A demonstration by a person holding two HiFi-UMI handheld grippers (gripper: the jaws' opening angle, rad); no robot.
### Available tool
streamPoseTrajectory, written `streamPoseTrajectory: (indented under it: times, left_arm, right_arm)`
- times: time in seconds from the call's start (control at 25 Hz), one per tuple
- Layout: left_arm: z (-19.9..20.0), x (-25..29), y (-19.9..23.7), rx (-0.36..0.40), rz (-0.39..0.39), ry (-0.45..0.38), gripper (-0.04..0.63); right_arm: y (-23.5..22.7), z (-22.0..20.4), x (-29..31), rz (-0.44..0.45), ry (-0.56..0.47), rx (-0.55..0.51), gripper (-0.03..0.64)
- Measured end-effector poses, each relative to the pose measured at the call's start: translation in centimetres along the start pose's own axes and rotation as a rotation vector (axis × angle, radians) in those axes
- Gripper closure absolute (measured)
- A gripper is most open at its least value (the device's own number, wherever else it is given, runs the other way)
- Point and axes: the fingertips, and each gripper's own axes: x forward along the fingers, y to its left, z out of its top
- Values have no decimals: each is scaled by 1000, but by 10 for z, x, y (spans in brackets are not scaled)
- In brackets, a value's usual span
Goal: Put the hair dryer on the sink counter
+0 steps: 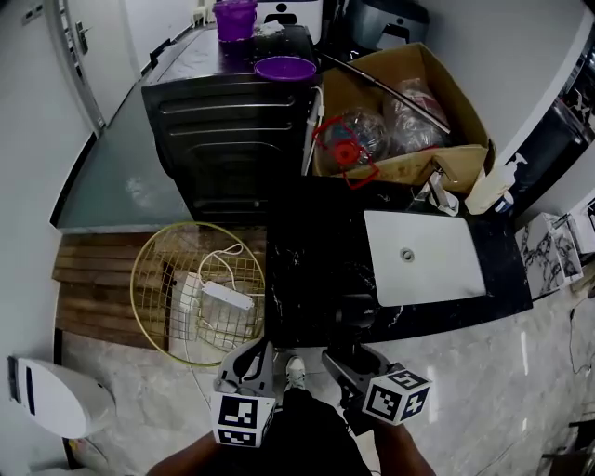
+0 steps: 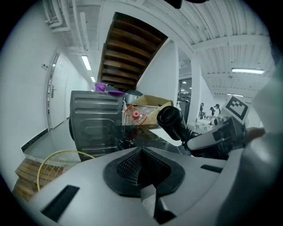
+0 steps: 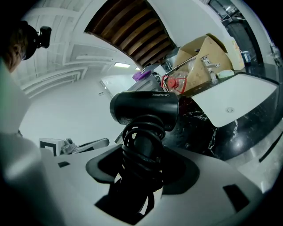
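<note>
As I count it, I have two grippers, one dryer, one sink and one counter to reckon with. My right gripper (image 3: 142, 174) is clamped on the dryer (image 3: 144, 108) — its fingers stand wide on either side of the handle, which has the black cord wound round it. The barrel sits just past the fingertips, lying crosswise. My left gripper (image 2: 141, 167) holds nothing: its fingers are pressed together, pads meeting at a seam. The dryer is off to their right, apart from them.

Seen from above, both grippers hang in front of the sink (image 1: 423, 256), the right one nearer to it and the left one further to its left. The dryer reaches over the near edge of the black counter (image 1: 307, 232), front-left of the sink, carried in my grip rather than lying on the stone.

Behind the sink stands one cardboard box (image 1: 465, 121), with one faucet (image 1: 437, 177) between them. One pale bottle (image 1: 490, 186) sits at the sink's back right corner. Behind and left of the sink is one dark appliance (image 1: 228, 139) carrying two purple vessels — a bowl (image 1: 285, 67) and a cup (image 1: 235, 19). One wire basket (image 1: 135, 279) lies on the floor, well left of the sink.
</note>
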Motion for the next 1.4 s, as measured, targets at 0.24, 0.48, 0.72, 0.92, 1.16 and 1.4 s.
streamPoseTrajectory:
  times: [0.24, 0.48, 0.72, 0.92, 1.16, 1.4]
  left_arm:
    - [11, 32, 3, -8, 37, 17, 588]
    - [26, 56, 3, -9, 69, 12, 588]
    - [36, 78, 5, -9, 96, 12, 588]
    - [43, 95, 9, -13, 112, 13, 588]
    - [44, 108, 20, -23, 142, 27, 588]
    - [42, 119, 31, -29, 165, 45, 588]
  right_arm:
    - [-28, 29, 21, -8, 37, -47, 347]
    - [-47, 53, 36, 0, 56, -91, 347]
    - [-68, 69, 48, -7, 81, -117, 347]
    - [-84, 77, 61, -25, 122, -147, 347]
    - [-98, 80, 81, -45, 179, -178, 347]
    - [-110, 74, 102, -71, 244, -202, 347]
